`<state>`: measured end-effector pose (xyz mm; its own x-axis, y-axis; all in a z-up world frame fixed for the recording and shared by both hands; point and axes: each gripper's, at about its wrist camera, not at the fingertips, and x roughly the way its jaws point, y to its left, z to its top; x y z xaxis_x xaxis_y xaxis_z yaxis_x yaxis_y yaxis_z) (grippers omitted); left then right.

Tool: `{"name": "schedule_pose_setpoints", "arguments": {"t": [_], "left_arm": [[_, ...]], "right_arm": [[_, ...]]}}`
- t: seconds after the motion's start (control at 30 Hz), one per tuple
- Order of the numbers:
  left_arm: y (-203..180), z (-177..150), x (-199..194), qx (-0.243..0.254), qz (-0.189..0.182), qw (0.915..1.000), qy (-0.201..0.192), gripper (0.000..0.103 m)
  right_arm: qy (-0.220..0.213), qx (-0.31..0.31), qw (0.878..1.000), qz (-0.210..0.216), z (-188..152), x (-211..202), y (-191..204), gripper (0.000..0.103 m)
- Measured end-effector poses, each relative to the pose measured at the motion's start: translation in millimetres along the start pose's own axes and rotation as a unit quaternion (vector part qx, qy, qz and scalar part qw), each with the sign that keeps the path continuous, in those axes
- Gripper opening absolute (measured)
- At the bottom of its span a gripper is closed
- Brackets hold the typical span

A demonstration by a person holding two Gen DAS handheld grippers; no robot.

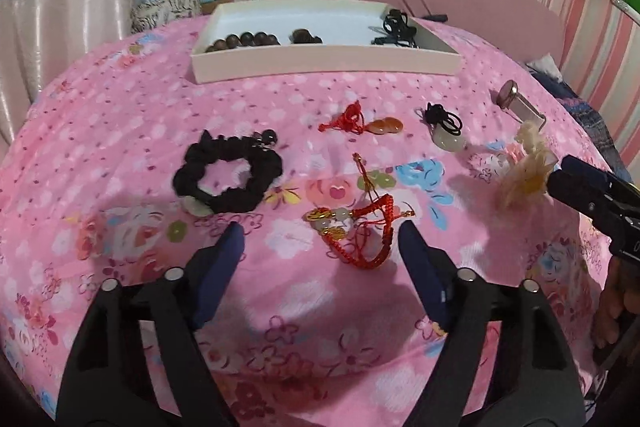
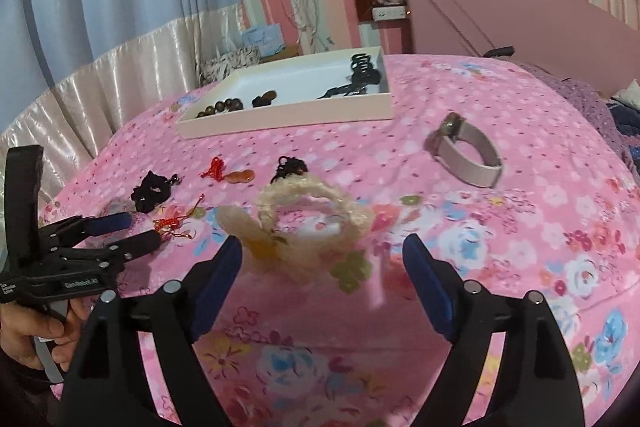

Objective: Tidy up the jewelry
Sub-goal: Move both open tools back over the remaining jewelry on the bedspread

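Left wrist view: our left gripper (image 1: 320,235) hangs with jaws spread wide and nothing between them, just above the red cord bracelet (image 1: 354,227) with gold and pale beads on the pink floral bedspread (image 1: 120,107). The black scrunchie (image 1: 228,175) lies to its left, and beyond are the red knot pendant (image 1: 362,123) and the black-corded jade pendant (image 1: 446,129). The white tray (image 1: 324,61) at the far side already holds wooden beads (image 1: 242,41) and a black hair clip (image 1: 396,27). We judge sorting is partly done; the bracelet looks like the left side's next pick, which calls for lowering and closing on the bunched cord.

Right wrist view: our right gripper (image 2: 322,255) is also released and empty, jaws straddling the cream fuzzy scrunchie (image 2: 312,219), which sits just ahead of the tips, slightly blurred. The watch (image 2: 466,155) lies further right. The next move calls for pushing forward, pinching the scrunchie's loop and carrying it to the tray.
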<state>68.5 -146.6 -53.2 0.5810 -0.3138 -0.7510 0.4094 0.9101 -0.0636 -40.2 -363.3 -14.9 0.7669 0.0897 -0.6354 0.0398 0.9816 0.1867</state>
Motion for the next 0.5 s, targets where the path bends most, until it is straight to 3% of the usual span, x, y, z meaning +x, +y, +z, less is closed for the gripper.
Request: {"name": "schedule_pose_setpoints", "arguments": {"t": [0.17,0.33,0.5], "left_arm": [[-2,3,14,-0.002,-0.009,0.9997,0.024,0.074],[-16,3,24,0.038,-0.024,0.9976,0.054,0.1],[-24,4,29,0.054,-0.013,0.9965,0.063,0.1]], "right_arm": [[0.015,-0.012,1.0,-0.007,8,16,7,0.09],[0.036,-0.017,0.999,-0.01,14,33,11,0.09],[0.05,0.001,0.999,-0.012,17,45,5,0.09]]}}
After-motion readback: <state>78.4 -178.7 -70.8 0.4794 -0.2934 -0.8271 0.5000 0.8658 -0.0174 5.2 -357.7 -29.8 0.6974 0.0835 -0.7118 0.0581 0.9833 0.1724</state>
